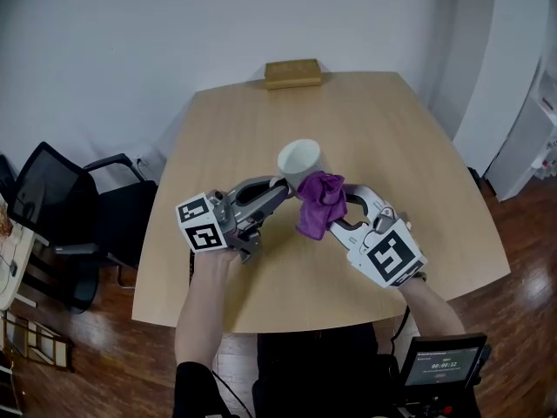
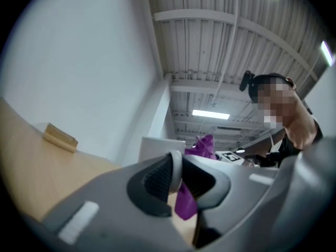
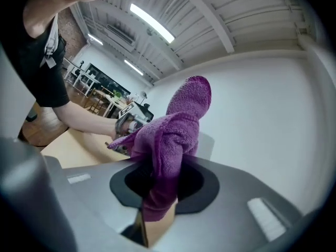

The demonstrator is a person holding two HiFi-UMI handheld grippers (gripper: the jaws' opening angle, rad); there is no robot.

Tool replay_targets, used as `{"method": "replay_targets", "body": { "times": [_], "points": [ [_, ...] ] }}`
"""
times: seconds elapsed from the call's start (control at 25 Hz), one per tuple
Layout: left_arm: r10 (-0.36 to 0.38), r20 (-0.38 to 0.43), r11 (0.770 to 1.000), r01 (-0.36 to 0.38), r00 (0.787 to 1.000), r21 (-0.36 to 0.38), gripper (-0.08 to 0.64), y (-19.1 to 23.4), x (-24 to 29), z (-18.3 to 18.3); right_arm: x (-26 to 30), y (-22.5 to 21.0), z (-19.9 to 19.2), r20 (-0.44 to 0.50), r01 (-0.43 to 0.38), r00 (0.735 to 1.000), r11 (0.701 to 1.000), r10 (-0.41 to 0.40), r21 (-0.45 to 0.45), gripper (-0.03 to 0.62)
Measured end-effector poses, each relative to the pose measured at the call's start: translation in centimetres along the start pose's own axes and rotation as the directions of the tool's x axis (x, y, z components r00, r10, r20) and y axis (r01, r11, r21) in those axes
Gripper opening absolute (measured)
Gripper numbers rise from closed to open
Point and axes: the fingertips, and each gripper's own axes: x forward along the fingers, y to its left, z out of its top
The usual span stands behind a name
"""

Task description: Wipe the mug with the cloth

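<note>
Purple cloth (image 1: pixel 320 200) beside white mug (image 1: pixel 300 158)

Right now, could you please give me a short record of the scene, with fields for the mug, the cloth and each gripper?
mug: white mug near the middle of the table, open mouth facing up toward the head view
cloth: purple cloth, bunched, at the mug's near side, apparently touching it
left gripper: left gripper shut on the mug; handle or rim, cannot tell
right gripper: right gripper shut on the cloth, which sticks up past the jaws
elsewhere: wooden block at the table's far edge
</note>
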Motion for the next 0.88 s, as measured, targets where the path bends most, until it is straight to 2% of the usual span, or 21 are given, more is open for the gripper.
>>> {"method": "replay_targets", "body": {
  "times": [0.08,0.16,0.28,0.36,0.44,0.52,0.68,0.8,0.88],
  "points": [
    [0.0,0.0,1.0,0.0,1.0,0.012,0.073,0.2,-0.3,0.1,0.2,1.0,-3.0,-0.066,-0.036,0.997,0.998,0.039,0.043,0.081],
    [-0.014,0.012,1.0,0.014,1.0,0.008,0.067,0.2,-0.6,0.3,-0.2,0.9,-4.4,-0.085,-0.036,0.995,0.995,0.044,0.093,0.081],
    [-0.031,0.019,0.999,0.031,0.999,0.013,0.067,0.1,-0.9,0.5,-1.9,-1.4,-1.5,0.033,0.011,0.999,0.986,-0.016,0.168,0.081],
    [-0.04,0.014,0.999,0.039,0.999,0.028,0.067,-0.1,-0.9,0.5,-3.2,-3.5,2.0,0.133,0.05,0.988,0.98,-0.077,0.194,0.081],
    [-0.053,0.01,0.998,0.052,0.999,0.044,0.067,-0.5,-0.7,0.5,-4.4,-5.3,5.1,0.23,0.08,0.966,0.983,-0.117,0.165,0.081],
    [-0.068,0.008,0.996,0.068,0.998,0.062,0.066,-1.1,-0.4,0.4,-4.6,-6.1,7.0,0.283,0.084,0.951,0.986,-0.122,0.142,0.081],
    [-0.102,0.012,0.99,0.1,0.995,0.099,0.066,-2.3,0.0,0.2,-3.0,-4.6,6.3,0.245,0.022,0.967,0.986,-0.063,0.167,0.083],
    [-0.112,0.019,0.986,0.108,0.994,0.128,0.067,-2.5,-0.5,0.6,-2.4,-3.2,3.8,0.23,-0.013,0.973,0.982,-0.031,0.186,0.081],
    [-0.109,0.022,0.982,0.104,0.994,0.157,0.069,-2.2,-1.0,1.0,-1.6,-1.8,1.1,0.165,-0.05,0.986,0.973,0.012,0.224,0.081]
  ]
}}
